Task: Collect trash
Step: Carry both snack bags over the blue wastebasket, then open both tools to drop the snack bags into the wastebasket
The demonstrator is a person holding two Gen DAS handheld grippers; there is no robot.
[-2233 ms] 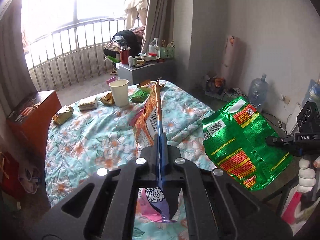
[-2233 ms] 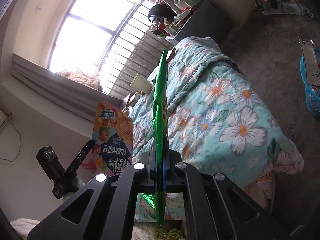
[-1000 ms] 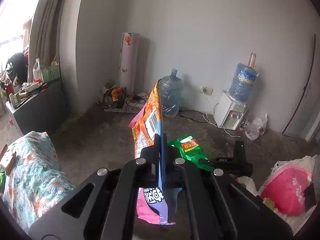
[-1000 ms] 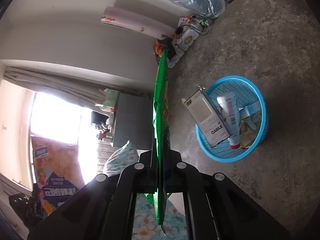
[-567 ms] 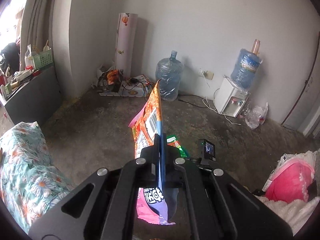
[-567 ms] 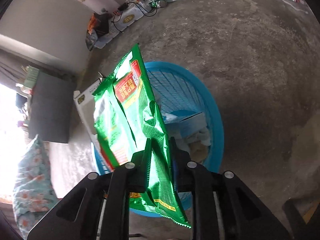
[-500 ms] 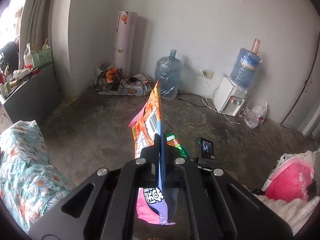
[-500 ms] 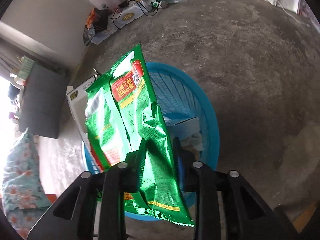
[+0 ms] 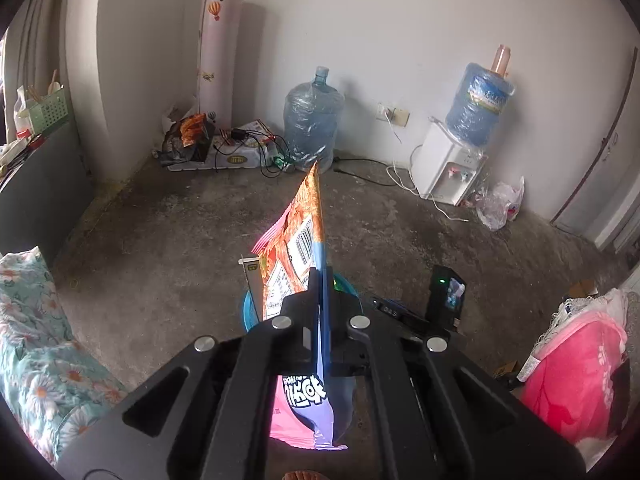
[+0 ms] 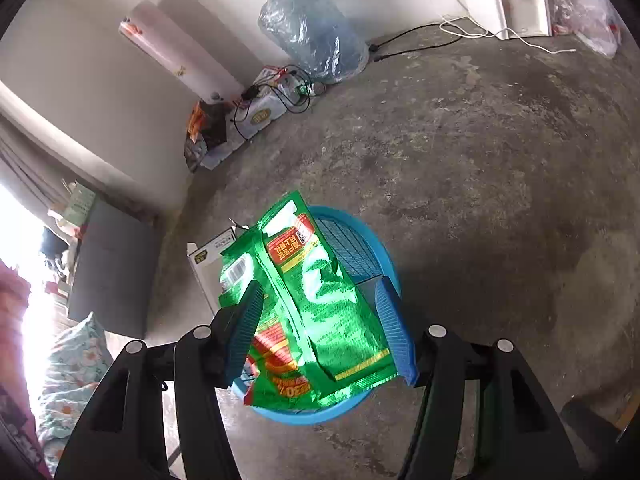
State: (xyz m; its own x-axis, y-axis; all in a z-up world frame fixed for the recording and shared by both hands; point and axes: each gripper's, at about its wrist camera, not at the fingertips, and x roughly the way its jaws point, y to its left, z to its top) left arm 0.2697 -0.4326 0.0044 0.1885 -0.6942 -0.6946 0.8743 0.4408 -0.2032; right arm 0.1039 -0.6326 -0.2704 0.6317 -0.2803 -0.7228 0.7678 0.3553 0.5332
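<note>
My left gripper [image 9: 321, 280] is shut on an orange, pink and purple snack bag [image 9: 298, 240], held upright on edge above the floor. Behind it shows the rim of a blue basket [image 9: 248, 308] with a white box [image 9: 250, 270] sticking out. My right gripper [image 10: 320, 308] is open above the blue basket [image 10: 356, 248]. A green snack bag [image 10: 316, 300] lies between the spread fingers over the basket, free of both pads. The white box [image 10: 208, 260] leans in the basket's left side. The right gripper's body [image 9: 444, 292] shows in the left wrist view, right of the basket.
Concrete floor all around. Two water bottles [image 9: 312, 120], a white water dispenser [image 9: 448, 168], a power strip with cables [image 9: 232, 156] and a patterned paper roll [image 9: 218, 56] line the far wall. A floral quilt [image 9: 36, 332] lies left; a pink bundle [image 9: 576, 368] lies right.
My right gripper has opened and let go of the green bag over the blue basket. The left gripper has come closer to the basket, still holding its bag.
</note>
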